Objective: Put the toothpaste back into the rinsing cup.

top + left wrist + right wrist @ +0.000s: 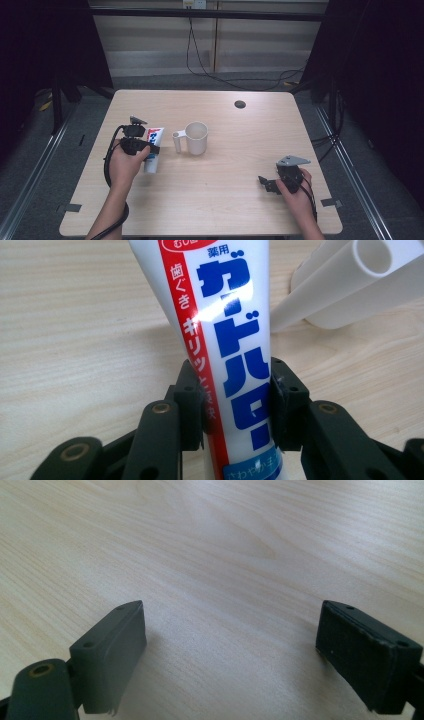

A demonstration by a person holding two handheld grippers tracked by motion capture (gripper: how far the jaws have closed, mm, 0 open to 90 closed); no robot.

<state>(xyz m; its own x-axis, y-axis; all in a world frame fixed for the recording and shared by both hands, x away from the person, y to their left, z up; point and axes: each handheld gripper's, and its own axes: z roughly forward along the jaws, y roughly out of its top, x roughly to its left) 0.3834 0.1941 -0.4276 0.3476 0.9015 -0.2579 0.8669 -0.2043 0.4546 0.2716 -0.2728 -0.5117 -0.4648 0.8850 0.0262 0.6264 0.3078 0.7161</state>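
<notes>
A white toothpaste tube (153,150) with blue and red lettering sits in my left gripper (151,147) at the table's left. In the left gripper view both black pads press on the sides of the toothpaste tube (230,340), which runs up and away from my left gripper (235,405). A white mug (195,138) stands upright just right of the tube, handle toward it; the mug's handle (340,275) shows behind the tube. My right gripper (265,183) rests low at the table's front right, and in the right gripper view my right gripper (230,650) stands open over bare wood.
The light wooden table (240,165) has a round dark cable hole (240,104) at its back right. Black cables lie on the floor behind the table, and dark curtains stand at both sides.
</notes>
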